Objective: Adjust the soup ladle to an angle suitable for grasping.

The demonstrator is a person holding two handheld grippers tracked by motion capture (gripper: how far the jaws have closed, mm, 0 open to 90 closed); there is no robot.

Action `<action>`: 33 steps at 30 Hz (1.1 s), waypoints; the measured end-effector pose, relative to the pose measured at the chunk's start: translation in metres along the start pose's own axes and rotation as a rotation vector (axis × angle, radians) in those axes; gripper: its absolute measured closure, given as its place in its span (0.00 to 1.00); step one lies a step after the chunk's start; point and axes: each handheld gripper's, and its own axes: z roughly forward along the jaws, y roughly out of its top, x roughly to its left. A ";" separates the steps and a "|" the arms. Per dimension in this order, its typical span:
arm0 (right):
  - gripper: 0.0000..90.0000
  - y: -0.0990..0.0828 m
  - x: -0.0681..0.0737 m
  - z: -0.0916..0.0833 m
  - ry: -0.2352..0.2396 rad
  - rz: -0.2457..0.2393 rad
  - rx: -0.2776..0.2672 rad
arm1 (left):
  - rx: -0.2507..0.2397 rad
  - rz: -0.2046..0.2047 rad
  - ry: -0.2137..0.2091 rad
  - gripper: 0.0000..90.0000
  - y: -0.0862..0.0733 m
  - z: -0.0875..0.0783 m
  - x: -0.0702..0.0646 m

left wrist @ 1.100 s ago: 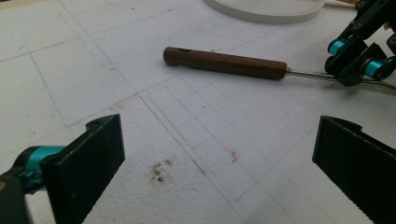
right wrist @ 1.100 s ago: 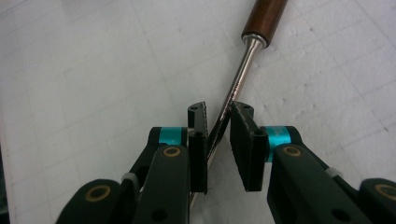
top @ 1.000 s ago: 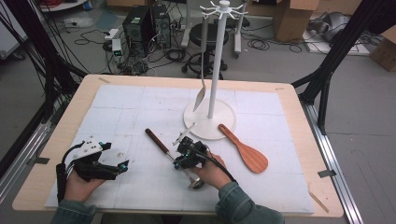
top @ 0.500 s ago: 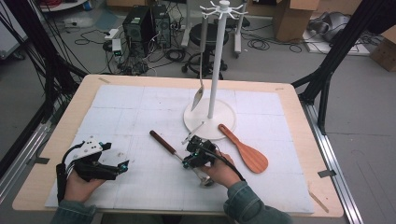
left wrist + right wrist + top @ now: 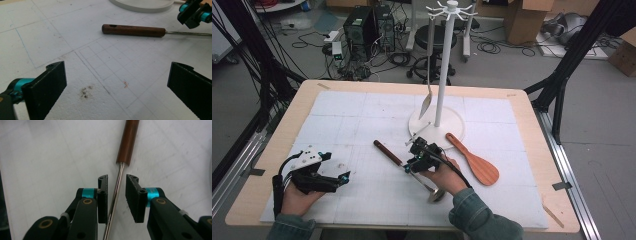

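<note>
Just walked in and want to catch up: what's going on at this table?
A person works with a gripper in each hand. The right gripper straddles the thin metal shaft of a wooden-handled ladle lying on the white mat; its jaws have just been opening and do not pinch the shaft. The left gripper waits open. Nearby stand a white utensil stand with a hanging spoon and a wooden spatula.

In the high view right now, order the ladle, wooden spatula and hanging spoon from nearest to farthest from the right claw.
1. Ladle: its metal shaft runs between the right claw's slightly parted jaws.
2. Wooden spatula: flat on the mat, to the claw's right.
3. Hanging spoon: beyond, on the white stand.
</note>
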 end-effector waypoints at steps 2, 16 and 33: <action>0.76 0.007 -0.001 0.001 -0.012 0.005 -0.008 | -0.001 -0.001 0.000 0.03 0.000 0.000 0.000; 0.71 0.032 -0.007 0.030 -0.017 0.048 0.039 | 0.001 0.002 0.001 0.03 0.000 0.000 0.000; 0.75 0.040 0.004 0.049 -0.033 -0.002 0.075 | 0.002 0.006 0.002 0.03 0.000 0.000 0.000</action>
